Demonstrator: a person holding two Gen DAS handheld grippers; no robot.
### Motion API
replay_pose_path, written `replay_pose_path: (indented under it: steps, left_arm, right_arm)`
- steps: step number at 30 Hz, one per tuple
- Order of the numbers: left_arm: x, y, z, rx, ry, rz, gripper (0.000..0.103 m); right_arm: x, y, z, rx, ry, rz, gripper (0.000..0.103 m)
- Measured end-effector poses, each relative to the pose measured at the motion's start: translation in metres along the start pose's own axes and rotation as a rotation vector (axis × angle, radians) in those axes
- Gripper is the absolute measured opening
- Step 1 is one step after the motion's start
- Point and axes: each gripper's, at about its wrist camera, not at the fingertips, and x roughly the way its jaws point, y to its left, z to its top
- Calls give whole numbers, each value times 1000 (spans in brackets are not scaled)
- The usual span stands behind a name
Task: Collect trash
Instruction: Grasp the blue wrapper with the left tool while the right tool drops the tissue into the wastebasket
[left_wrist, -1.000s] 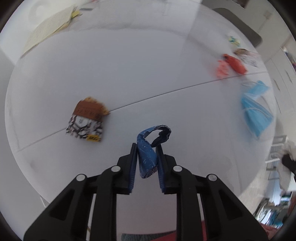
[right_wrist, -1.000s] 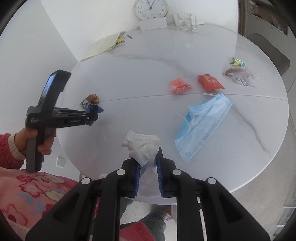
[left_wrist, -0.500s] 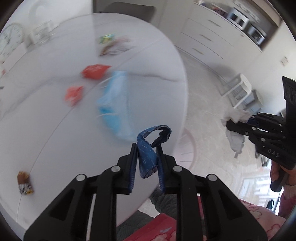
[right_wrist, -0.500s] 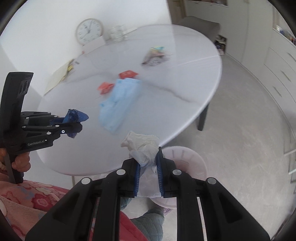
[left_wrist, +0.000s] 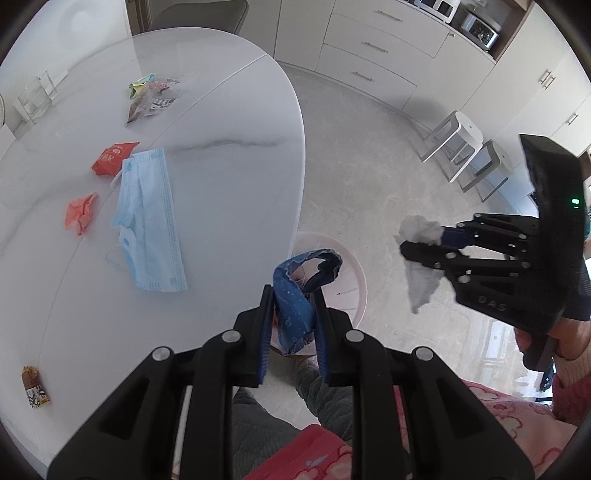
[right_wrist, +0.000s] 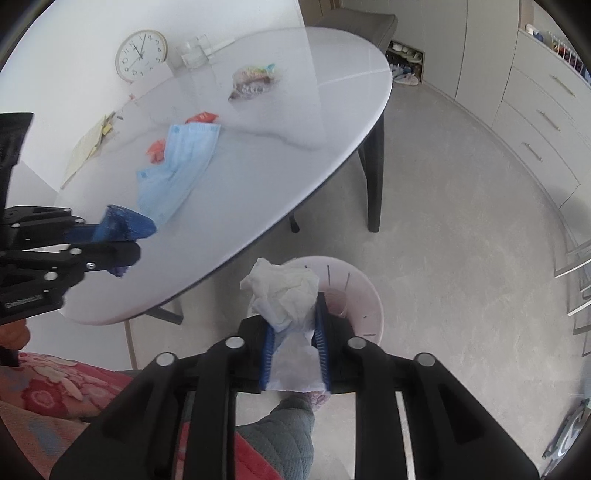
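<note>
Left gripper (left_wrist: 291, 325): jaws at their narrowest, clamped on a crumpled dark blue foil wrapper (left_wrist: 295, 295), angled steeply down over the edge of the round pale pink plastic bin (left_wrist: 354, 291) on the floor.

Right gripper (right_wrist: 293, 343): jaws opening; a crumpled white tissue (right_wrist: 284, 291) sits between the blue pads, which still touch its sides. It hangs above the same bin, beside the rim of the white oval marble-look table (right_wrist: 314, 122).

Left view only: the right gripper from the side, a hand (left_wrist: 554, 332) around its handle, plus a small brown-and-white snack packet (left_wrist: 34, 386) near the table's close edge. Right view only: a round wall clock (right_wrist: 141, 55).

On the table in both views: a light blue face mask (left_wrist: 147, 221), a red packet (left_wrist: 112, 158), a crumpled orange wrapper (left_wrist: 79, 213), and a clear printed bag (left_wrist: 153, 101).
</note>
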Motion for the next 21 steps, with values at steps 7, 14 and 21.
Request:
replay_pose_path:
  steps: [7,14,21]
  left_arm:
    - [3,-8,-4,12,21,1,20]
    - [16,-21,-3,45,54,-51,20]
    - [32,-36,-1,86,94,-79,30]
  right_arm:
    - [4,-6,-3,41,0,-27,65]
    - [-15,-14,-4,68,-42,-83,77]
    - [-31,-25,-7,88,-63,-111,80]
